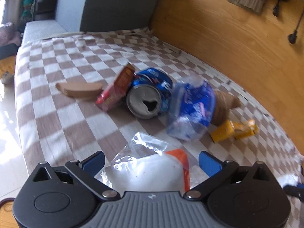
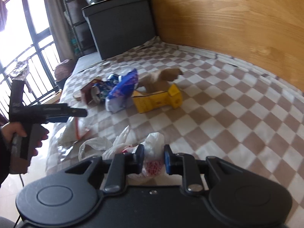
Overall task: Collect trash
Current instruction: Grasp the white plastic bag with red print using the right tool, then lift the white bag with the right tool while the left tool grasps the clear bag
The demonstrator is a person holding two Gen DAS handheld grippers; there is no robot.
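Trash lies on a checkered bed cover (image 1: 76, 60): a crushed blue can (image 1: 150, 96), a red carton (image 1: 115, 91), a blue-and-clear plastic wrapper (image 1: 191, 108), a brown paper piece (image 1: 79, 89), a brown cone (image 1: 226, 102) and a yellow box (image 1: 233, 130). My left gripper (image 1: 152, 161) is open, with a clear and white plastic bag with an orange strip (image 1: 148, 167) between its fingers. My right gripper (image 2: 153, 159) is shut on a white plastic bag (image 2: 152, 144) at the bed's near edge. The left gripper (image 2: 47, 112) also shows in the right wrist view, above the clear bag (image 2: 74, 129).
A wooden wall panel (image 1: 228, 28) runs along the bed's right side. A dark grey storage box (image 2: 121, 22) stands at the far end. Window bars (image 2: 28, 57) and shelves stand at the left. Pale floor tiles (image 1: 7, 133) lie left of the bed.
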